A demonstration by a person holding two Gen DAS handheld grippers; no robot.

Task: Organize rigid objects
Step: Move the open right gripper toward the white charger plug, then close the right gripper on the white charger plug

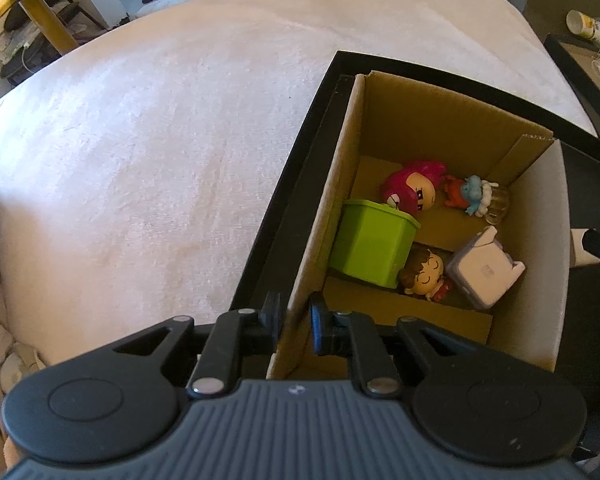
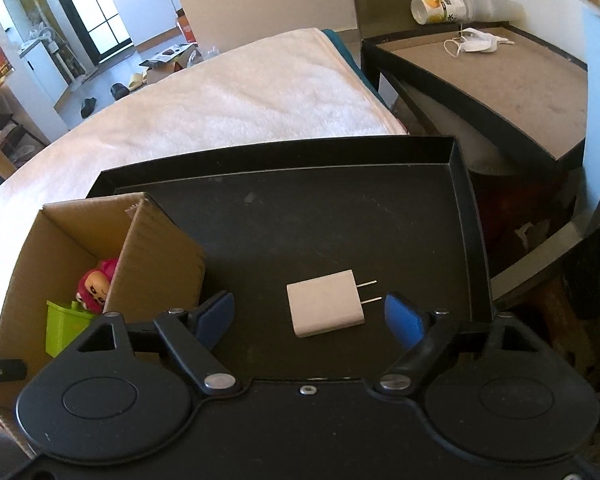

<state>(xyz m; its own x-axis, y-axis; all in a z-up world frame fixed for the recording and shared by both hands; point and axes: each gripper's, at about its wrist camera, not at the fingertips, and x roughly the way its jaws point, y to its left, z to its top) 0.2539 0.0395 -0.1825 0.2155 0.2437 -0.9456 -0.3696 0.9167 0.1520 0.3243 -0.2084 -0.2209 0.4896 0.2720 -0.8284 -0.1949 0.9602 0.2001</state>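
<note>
An open cardboard box [image 1: 452,120] stands in the left end of a black tray [image 2: 340,208]. Inside lie a green container [image 1: 370,248], a pink-haired figure [image 1: 414,186], a brown-haired figure [image 1: 424,276], a small blue and orange figure [image 1: 470,194] and a white-grey cube adapter [image 1: 486,272]. My left gripper [image 1: 296,322] is shut on the box's near left wall, one finger on each side of it. A white plug charger [image 2: 326,308] lies flat on the tray floor, prongs to the right. My right gripper [image 2: 310,308] is open around it, with neither pad touching it.
The tray rests on a bed with a white blanket [image 1: 160,140]. A black-edged side table [image 2: 500,92] at the right carries stacked paper cups [image 2: 460,8] and a face mask [image 2: 476,44]. The tray's raised rim [image 2: 472,240] runs along the right.
</note>
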